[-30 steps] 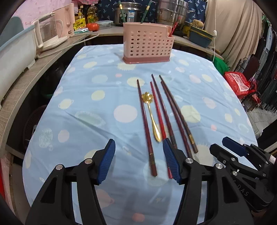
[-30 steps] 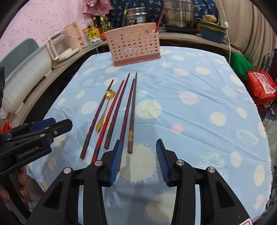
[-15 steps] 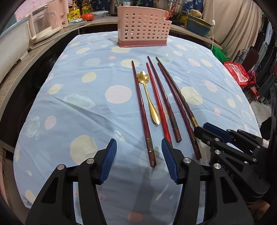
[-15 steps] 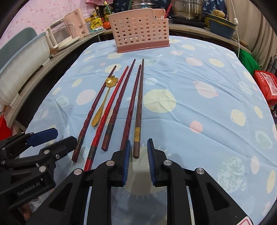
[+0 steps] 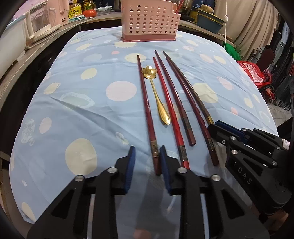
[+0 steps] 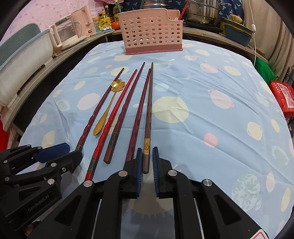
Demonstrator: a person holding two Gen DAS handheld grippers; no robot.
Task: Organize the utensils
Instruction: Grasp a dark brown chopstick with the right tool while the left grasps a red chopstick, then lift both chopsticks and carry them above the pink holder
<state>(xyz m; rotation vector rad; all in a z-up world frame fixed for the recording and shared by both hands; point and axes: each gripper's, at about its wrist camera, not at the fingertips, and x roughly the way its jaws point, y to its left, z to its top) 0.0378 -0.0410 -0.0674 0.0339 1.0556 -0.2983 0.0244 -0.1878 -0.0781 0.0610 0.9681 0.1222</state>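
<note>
Several red and brown chopsticks and a gold flower-headed spoon point(image 5: 156, 95) lie side by side on the blue spotted cloth. My left gripper point(image 5: 147, 152) is partly closed around the near end of the leftmost dark red chopstick point(image 5: 147, 110), with a gap left on its left side. My right gripper point(image 6: 148, 153) is nearly shut around the near end of the rightmost brown chopstick point(image 6: 148, 110), its pads point(image 6: 155, 160) just off the stick. The spoon also shows in the right wrist view point(image 6: 108, 108). A pink perforated holder point(image 5: 149, 20) stands at the far end of the table point(image 6: 150, 31).
The cloth-covered table point(image 5: 73, 110) drops off at the left and right. A counter at the back left holds a pink kettle point(image 6: 82, 20), a white appliance point(image 6: 64, 35) and bottles. Steel pots point(image 6: 202, 11) stand behind the holder. A red bag point(image 6: 283, 97) lies at the right.
Both grippers moved forward to the chopsticks' near ends and narrowed. The left one closed from wide open around the leftmost stick; the right one closed further around the rightmost stick.
</note>
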